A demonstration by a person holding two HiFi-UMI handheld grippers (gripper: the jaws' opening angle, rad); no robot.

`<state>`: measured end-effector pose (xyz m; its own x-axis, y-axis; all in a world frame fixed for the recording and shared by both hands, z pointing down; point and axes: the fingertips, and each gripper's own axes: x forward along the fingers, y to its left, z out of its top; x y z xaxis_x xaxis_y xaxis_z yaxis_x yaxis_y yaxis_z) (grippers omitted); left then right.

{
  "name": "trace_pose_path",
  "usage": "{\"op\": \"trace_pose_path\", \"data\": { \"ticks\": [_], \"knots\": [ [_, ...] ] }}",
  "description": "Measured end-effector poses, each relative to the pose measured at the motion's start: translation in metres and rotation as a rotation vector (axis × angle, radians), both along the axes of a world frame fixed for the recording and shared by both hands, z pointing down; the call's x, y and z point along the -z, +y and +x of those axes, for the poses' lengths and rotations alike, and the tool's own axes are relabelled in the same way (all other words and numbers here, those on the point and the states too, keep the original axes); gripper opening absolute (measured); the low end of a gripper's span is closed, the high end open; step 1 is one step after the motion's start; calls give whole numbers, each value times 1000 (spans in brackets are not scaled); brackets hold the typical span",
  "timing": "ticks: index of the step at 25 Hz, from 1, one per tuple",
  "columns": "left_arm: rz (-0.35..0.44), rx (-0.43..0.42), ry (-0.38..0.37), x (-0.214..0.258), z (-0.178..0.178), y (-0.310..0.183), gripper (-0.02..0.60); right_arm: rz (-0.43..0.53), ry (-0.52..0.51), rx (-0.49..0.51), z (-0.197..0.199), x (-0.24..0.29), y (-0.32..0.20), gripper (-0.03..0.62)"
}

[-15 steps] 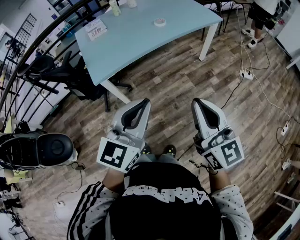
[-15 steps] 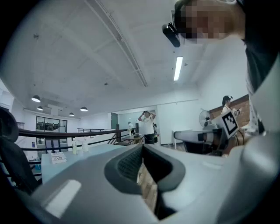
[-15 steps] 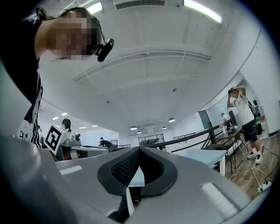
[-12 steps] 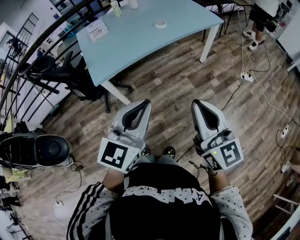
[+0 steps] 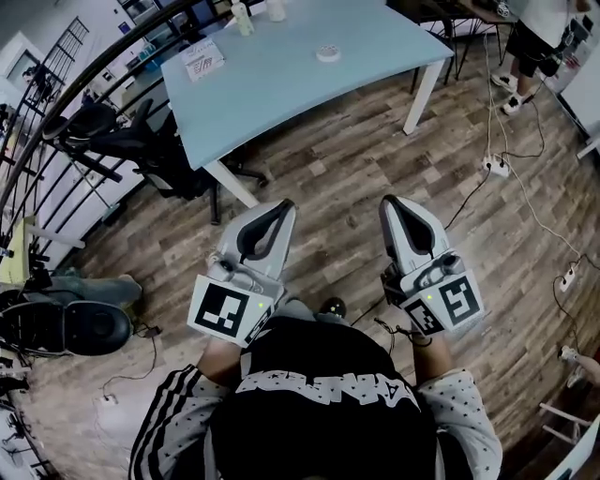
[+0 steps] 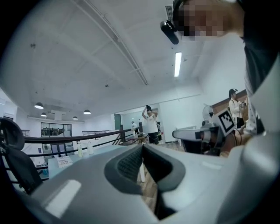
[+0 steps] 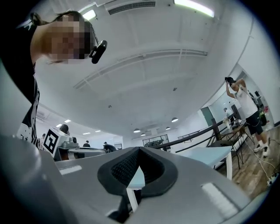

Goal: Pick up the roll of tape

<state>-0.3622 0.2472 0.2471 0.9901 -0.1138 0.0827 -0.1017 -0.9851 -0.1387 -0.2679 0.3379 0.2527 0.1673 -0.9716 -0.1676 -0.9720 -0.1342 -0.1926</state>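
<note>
The roll of tape point(image 5: 328, 53), small and white, lies flat on the far part of the light-blue table point(image 5: 281, 84), well beyond both grippers. My left gripper point(image 5: 281, 208) and right gripper point(image 5: 392, 204) are held side by side over the wooden floor, close to my body and pointing toward the table. Both are shut with nothing between the jaws. In the left gripper view the left gripper point(image 6: 143, 146) has its tips together; the table point(image 6: 52, 168) shows at the left. In the right gripper view the right gripper point(image 7: 139, 150) is closed, with the table point(image 7: 210, 154) at the right.
A printed box point(image 5: 203, 60) and bottles point(image 5: 244, 17) stand on the table's far left. An exercise machine point(image 5: 131, 150) and a curved railing point(image 5: 84, 80) are at the left. Power strips with cables point(image 5: 494, 169) lie on the floor at the right. A person point(image 5: 539, 37) stands at the far right.
The picture has shifted a little: the table and tape sit slightly lower and further right. Both grippers keep their place before my body and stay shut.
</note>
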Motion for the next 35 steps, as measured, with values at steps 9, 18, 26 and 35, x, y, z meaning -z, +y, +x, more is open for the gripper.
{"op": "trace_pose_path", "data": {
  "ticks": [9, 18, 26, 35],
  "knots": [
    [-29, 73, -10, -10, -16, -20, 0, -25, 16, 51, -2, -5, -19, 5],
    [-25, 35, 6, -7, 34, -24, 0, -26, 47, 33, 34, -2, -17, 5],
    [-59, -46, 16, -21, 119, -52, 0, -57, 51, -14, 98, -10, -37, 5],
    [-71, -58, -51, -43, 205, -96, 0, -97, 6, -19, 182, -32, -82, 6]
  ]
}}
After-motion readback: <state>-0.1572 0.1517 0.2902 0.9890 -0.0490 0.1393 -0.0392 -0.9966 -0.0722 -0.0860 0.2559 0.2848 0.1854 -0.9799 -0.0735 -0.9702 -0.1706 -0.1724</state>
